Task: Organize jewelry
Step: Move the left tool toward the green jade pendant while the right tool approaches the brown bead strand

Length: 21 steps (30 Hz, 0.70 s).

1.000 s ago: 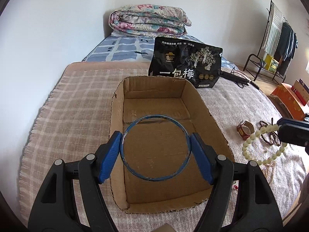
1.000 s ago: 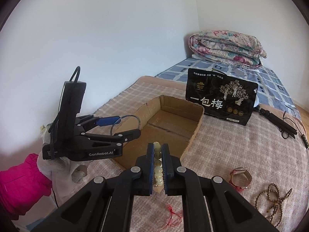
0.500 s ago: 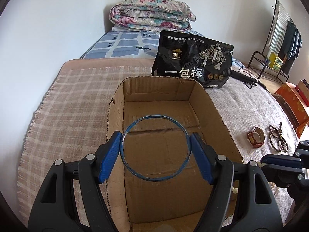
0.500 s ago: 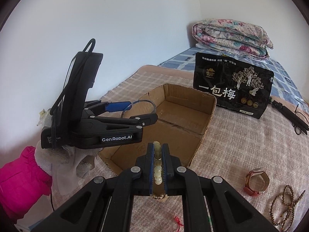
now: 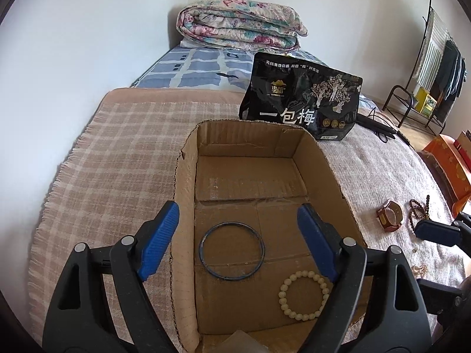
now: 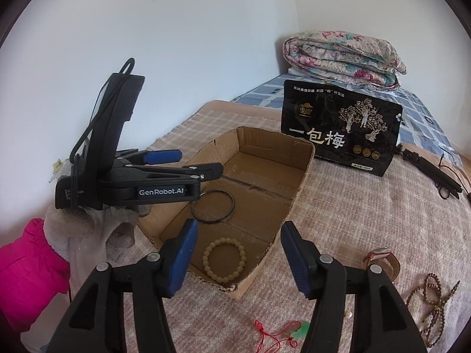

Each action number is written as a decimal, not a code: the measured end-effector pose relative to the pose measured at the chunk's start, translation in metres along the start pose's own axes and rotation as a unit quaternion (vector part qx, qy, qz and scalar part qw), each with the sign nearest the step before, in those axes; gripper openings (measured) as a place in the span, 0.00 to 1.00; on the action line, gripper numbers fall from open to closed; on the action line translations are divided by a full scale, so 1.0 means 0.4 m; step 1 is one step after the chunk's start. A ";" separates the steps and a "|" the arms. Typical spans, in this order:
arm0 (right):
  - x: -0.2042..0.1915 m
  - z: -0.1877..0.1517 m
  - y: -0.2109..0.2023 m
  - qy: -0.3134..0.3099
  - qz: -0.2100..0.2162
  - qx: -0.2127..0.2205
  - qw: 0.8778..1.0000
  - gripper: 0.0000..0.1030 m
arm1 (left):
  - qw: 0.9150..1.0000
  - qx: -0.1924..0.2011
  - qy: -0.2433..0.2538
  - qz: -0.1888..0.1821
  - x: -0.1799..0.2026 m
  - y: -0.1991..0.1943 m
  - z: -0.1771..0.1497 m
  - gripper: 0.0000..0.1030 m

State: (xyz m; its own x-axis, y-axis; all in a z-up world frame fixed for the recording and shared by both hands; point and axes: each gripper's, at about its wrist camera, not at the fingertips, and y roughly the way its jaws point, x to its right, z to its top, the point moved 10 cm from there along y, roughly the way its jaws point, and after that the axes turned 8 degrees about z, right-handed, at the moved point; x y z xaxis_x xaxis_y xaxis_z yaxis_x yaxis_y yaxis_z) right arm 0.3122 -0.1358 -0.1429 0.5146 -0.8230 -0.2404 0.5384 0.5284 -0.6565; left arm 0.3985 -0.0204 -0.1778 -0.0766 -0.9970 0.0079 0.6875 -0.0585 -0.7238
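Note:
An open cardboard box sits on the checked blanket. A dark blue bangle lies flat on its floor. A cream bead bracelet lies beside it, near the box's front right corner. My left gripper is open and empty above the box's near end; it also shows in the right wrist view. My right gripper is open and empty over the box's near corner; one of its fingertips shows in the left wrist view.
A watch and a brown bead string lie on the blanket right of the box. A red cord with a green pendant lies near me. A black snack bag stands behind the box.
My left gripper opened and the blue bangle dropped onto the box floor. My right gripper opened and the cream bracelet dropped into the box beside it.

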 end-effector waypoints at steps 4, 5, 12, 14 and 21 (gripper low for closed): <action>0.027 -0.010 -0.026 0.011 -0.013 0.004 1.000 0.66 | 1.000 0.008 0.006 0.005 0.003 -0.027 0.002 0.82; 0.033 -0.014 -0.033 0.014 -0.017 0.005 1.000 0.67 | 1.000 0.010 0.006 0.005 0.004 -0.035 0.002 0.82; 0.073 -0.028 -0.106 0.025 -0.052 0.022 0.998 0.82 | 1.000 0.024 0.009 0.006 0.020 -0.098 0.003 0.82; 0.088 -0.031 -0.131 0.029 -0.063 0.029 0.997 0.86 | 0.999 0.030 0.010 0.005 0.027 -0.120 0.003 0.82; 0.141 -0.055 -0.219 0.047 -0.099 0.041 0.993 1.00 | 0.999 0.048 0.009 -0.006 0.052 -0.199 -0.006 0.82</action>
State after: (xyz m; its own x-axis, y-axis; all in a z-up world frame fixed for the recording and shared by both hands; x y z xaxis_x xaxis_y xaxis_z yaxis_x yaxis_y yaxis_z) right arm 0.2795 -0.2331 -0.1149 0.3303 -0.9265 -0.1803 0.6776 0.3658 -0.6380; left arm 0.3407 -0.0363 -0.1218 -0.0981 -0.9952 0.0023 0.7531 -0.0758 -0.6535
